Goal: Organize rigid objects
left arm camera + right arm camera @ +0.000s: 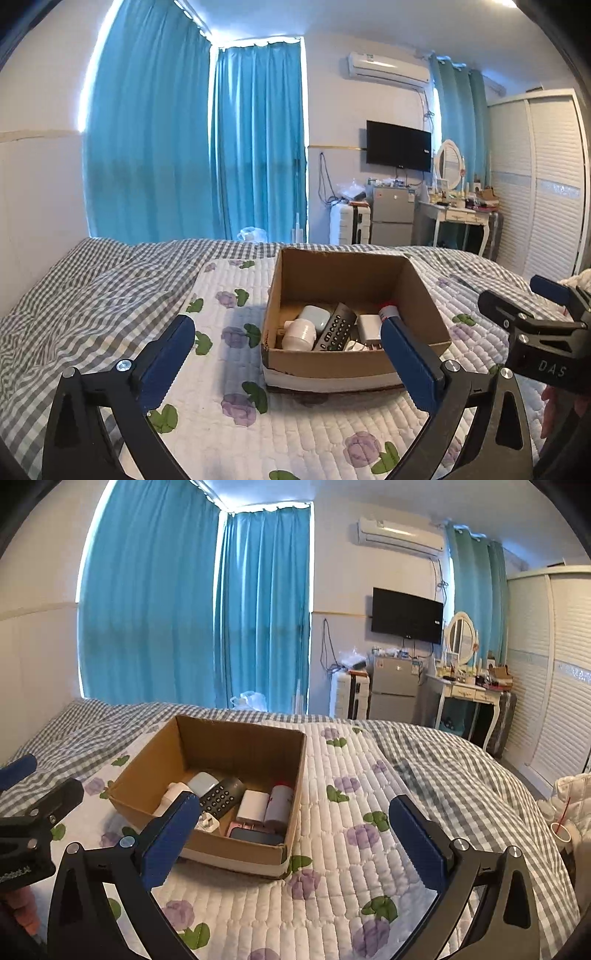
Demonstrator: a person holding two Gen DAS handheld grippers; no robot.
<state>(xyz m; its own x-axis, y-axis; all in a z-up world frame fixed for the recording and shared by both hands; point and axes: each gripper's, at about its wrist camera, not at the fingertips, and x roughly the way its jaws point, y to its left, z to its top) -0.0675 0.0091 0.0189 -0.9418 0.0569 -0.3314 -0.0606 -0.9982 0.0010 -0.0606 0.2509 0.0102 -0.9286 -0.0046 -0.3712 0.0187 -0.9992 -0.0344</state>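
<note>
Floral quilted mat (229, 435) lying over gingham bed cover (74, 295). Cardboard box (354, 363) sitting on mat, holding remote control (218, 800), white charger (252, 806), red-capped bottle (279, 802). Left gripper (288, 352) and right gripper (295, 827) hovering before box, jaws spread wide, gripping nothing.

The bed (74, 295) wears a grey checked cover, with a white quilted pad (229, 417) printed with purple flowers laid over it beneath both tongs. On that pad sits an open cardboard box (328, 363), just ahead of the left tongs (288, 354) and ahead-left of the right tongs (295, 834).
</note>
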